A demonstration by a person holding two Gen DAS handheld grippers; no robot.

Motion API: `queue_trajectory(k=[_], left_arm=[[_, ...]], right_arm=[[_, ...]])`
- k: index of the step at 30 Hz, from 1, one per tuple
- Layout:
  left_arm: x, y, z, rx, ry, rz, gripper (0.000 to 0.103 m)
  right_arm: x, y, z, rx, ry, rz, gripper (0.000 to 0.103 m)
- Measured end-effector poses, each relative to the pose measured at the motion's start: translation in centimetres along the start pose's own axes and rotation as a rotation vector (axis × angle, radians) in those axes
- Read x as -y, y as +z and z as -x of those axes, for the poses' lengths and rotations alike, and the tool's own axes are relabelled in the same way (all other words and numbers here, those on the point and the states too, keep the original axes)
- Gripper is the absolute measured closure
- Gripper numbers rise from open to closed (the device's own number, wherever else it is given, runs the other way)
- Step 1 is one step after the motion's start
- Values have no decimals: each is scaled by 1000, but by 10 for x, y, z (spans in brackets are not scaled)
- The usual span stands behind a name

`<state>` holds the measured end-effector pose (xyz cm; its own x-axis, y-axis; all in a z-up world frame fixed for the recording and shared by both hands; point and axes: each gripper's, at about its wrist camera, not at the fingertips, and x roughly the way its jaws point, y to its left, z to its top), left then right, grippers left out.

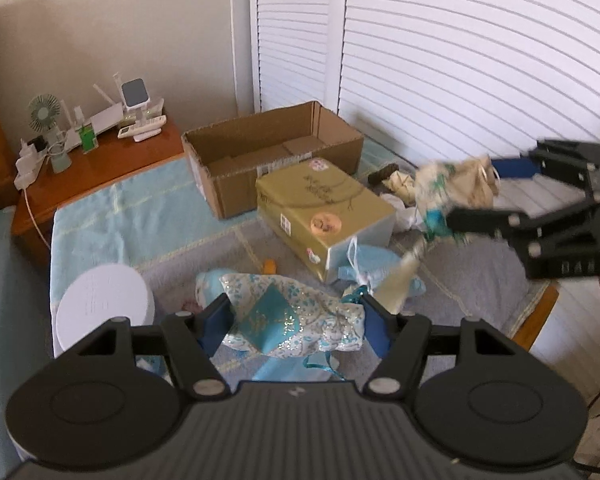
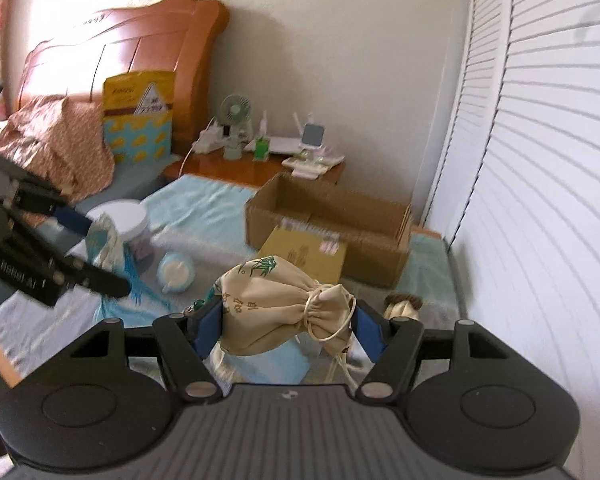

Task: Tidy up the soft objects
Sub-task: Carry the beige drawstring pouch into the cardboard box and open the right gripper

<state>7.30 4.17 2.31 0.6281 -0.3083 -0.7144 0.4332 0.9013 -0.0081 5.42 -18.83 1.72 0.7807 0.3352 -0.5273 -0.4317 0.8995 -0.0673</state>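
My left gripper (image 1: pixel 296 320) is shut on a blue and white flowered pouch (image 1: pixel 292 324) with glitter, held above the bed. It also shows at the left of the right wrist view (image 2: pixel 100 248). My right gripper (image 2: pixel 288 328) is shut on a beige drawstring pouch (image 2: pixel 276 304) with green bamboo print. In the left wrist view the right gripper (image 1: pixel 488 196) and its beige pouch (image 1: pixel 460 184) are at the right, blurred. An open cardboard box (image 1: pixel 268 152) sits on the bed behind a gold box (image 1: pixel 324 208).
A white round tub (image 1: pixel 104 308) stands at the left. A light blue soft item (image 1: pixel 376 268) and other small soft things (image 1: pixel 396 184) lie by the gold box. A wooden nightstand (image 1: pixel 100 168) holds a fan and gadgets. White louvered doors (image 1: pixel 460 60) are on the right.
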Motion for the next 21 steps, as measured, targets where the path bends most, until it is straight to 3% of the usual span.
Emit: queue_trajectory(k=[11, 21], left_arm=[[-10, 10, -7, 18, -31, -28, 36], [-23, 13, -18, 17, -37, -11, 36]], right_arm=[[36, 68, -46, 43, -70, -47, 30], [57, 132, -114, 42, -27, -83, 30]])
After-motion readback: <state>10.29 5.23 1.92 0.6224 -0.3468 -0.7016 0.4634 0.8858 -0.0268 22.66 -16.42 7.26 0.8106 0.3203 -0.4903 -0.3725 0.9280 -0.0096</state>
